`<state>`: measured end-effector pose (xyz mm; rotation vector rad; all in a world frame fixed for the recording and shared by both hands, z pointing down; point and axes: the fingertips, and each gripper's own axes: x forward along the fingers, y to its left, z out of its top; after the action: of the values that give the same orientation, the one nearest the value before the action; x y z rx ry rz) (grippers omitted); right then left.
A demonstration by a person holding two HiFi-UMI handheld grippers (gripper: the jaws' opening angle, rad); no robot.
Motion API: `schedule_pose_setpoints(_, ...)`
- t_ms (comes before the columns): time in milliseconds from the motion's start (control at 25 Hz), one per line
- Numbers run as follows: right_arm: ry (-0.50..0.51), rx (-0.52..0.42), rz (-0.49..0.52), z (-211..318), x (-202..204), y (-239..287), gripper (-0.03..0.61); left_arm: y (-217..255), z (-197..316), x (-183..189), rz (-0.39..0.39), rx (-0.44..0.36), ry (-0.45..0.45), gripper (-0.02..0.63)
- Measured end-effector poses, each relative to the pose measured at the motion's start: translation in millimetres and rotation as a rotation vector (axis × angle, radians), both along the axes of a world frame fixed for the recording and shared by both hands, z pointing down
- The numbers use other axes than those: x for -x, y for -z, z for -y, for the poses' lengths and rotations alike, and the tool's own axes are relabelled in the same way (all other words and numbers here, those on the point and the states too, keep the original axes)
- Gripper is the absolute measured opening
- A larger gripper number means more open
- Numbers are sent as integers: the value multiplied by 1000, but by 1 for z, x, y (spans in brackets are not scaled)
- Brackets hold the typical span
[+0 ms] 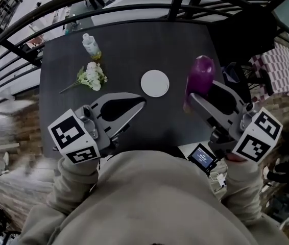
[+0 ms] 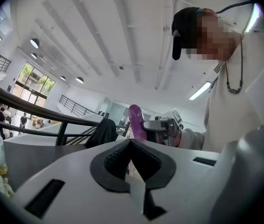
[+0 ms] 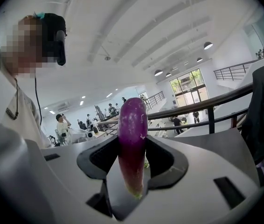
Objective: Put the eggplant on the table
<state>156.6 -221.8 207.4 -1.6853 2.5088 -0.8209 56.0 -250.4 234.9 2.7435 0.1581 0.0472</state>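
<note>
The right gripper [image 1: 191, 100] is pinching a glossy purple eggplant [image 3: 132, 129] upright (rounded end up), holding it over the dark square table's [image 1: 124, 50] right side. The left gripper [image 1: 140, 103] is hovering empty, jaws pressed together.

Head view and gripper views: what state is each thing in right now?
eggplant: upright, clamped in the right gripper, over the table, not set down.
right gripper: shut on the eggplant.
left gripper: shut, empty.
bottle: upright on the table.
flowers: lying flat on the table.
white disc: flat on the table, nothing on it.
</note>
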Motion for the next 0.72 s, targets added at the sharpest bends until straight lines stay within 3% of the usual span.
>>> schedule_pose_setpoints(200, 12, 29, 9, 17, 6, -11, 195, -6, 11, 1, -2, 10, -4, 5)
schedule_pose_setpoints(720, 94, 3, 22, 63, -5, -7, 195, -1, 34, -5, 3, 12, 88, 5)
